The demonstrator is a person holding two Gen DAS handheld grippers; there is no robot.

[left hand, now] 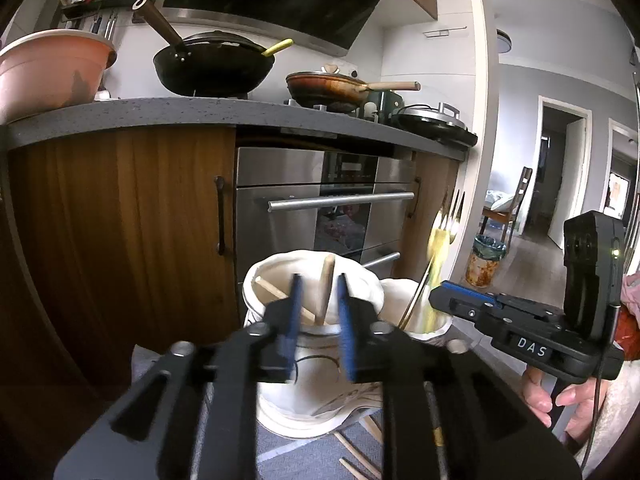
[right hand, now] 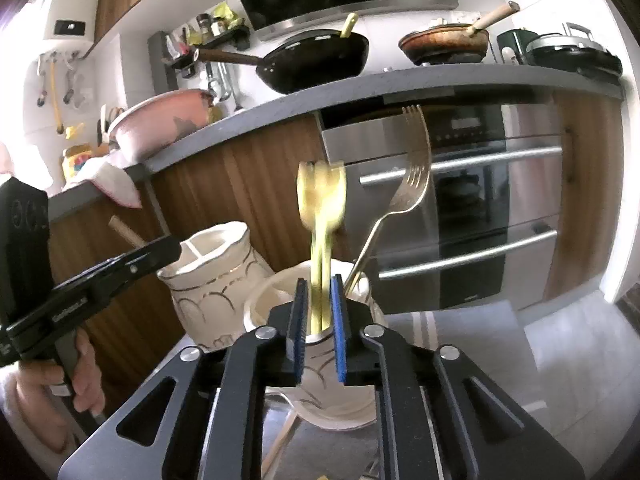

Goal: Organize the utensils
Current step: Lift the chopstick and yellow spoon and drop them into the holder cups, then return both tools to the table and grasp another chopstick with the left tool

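Two cream ceramic utensil holders stand side by side on a low surface. My left gripper (left hand: 318, 300) is open, its blue pads either side of a wooden stick (left hand: 325, 288) that stands in the larger divided holder (left hand: 312, 364). My right gripper (right hand: 319, 312) is over the smaller holder (right hand: 276, 300), its pads a little apart around the handle of a blurred yellow plastic fork (right hand: 320, 196); contact is unclear. A metal fork (right hand: 412, 176) stands in the same holder. The right gripper also shows in the left wrist view (left hand: 436, 296).
Kitchen counter (left hand: 240, 114) with a black wok (left hand: 212, 66), a brown pan (left hand: 332, 90) and a pink basin (left hand: 48, 72) behind. Steel oven (left hand: 324, 204) and wooden cabinet doors (left hand: 120, 216) below. Loose wooden sticks (left hand: 360, 468) lie by the holders. A doorway opens on the right.
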